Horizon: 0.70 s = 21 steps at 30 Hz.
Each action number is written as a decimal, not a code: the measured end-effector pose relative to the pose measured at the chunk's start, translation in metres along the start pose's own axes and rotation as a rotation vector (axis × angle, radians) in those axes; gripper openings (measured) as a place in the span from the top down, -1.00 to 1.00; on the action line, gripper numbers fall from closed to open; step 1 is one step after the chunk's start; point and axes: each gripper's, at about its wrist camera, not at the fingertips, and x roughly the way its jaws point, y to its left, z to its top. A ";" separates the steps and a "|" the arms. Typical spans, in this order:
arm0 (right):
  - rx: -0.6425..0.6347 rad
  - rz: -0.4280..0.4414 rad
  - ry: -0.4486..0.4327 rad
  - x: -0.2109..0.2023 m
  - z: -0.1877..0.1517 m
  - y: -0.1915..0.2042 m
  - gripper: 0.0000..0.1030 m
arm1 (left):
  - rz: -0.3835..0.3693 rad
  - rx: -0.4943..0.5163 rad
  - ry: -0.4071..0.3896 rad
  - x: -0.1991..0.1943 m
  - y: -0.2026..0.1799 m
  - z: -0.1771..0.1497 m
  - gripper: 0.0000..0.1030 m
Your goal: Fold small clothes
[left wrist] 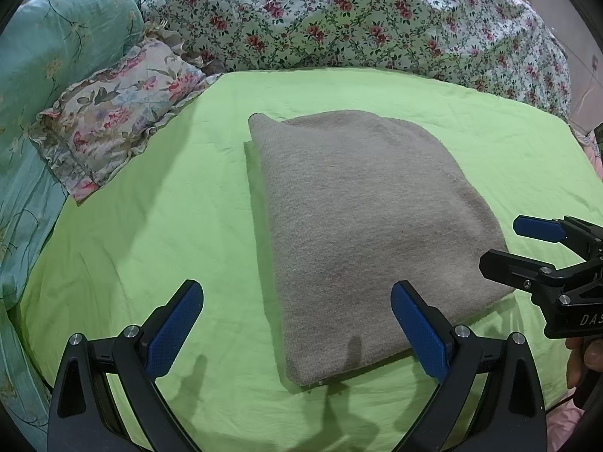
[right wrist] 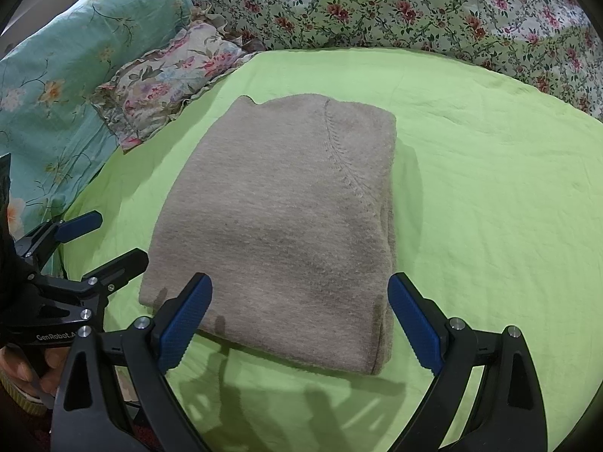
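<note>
A grey knit garment (left wrist: pixel 361 226) lies folded into a thick rectangle on the light green sheet (left wrist: pixel 150 233). It also shows in the right wrist view (right wrist: pixel 286 222), with a stitched seam line on its top layer. My left gripper (left wrist: pixel 297 324) is open and empty, just above the garment's near left corner. My right gripper (right wrist: pixel 299 316) is open and empty, just above the garment's near edge. The right gripper shows at the right edge of the left wrist view (left wrist: pixel 520 245). The left gripper shows at the left edge of the right wrist view (right wrist: pixel 105 241).
A small floral frilled pillow (left wrist: pixel 113 120) lies at the sheet's far left corner. A teal floral quilt (left wrist: pixel 56 56) lies along the left. A white and red floral blanket (left wrist: pixel 339 19) is heaped behind the sheet. Bare green sheet (right wrist: pixel 490 207) lies right of the garment.
</note>
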 end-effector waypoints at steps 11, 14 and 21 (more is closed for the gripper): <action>-0.001 0.000 -0.002 -0.001 0.000 0.002 -0.83 | 0.001 0.001 0.000 0.000 0.000 0.001 -0.95; -0.001 0.000 -0.003 -0.001 0.000 0.001 -0.83 | -0.002 0.001 -0.001 0.000 0.000 0.001 -0.95; -0.001 0.002 -0.004 -0.002 0.001 0.002 -0.84 | 0.004 0.001 -0.002 -0.001 0.000 0.001 -0.95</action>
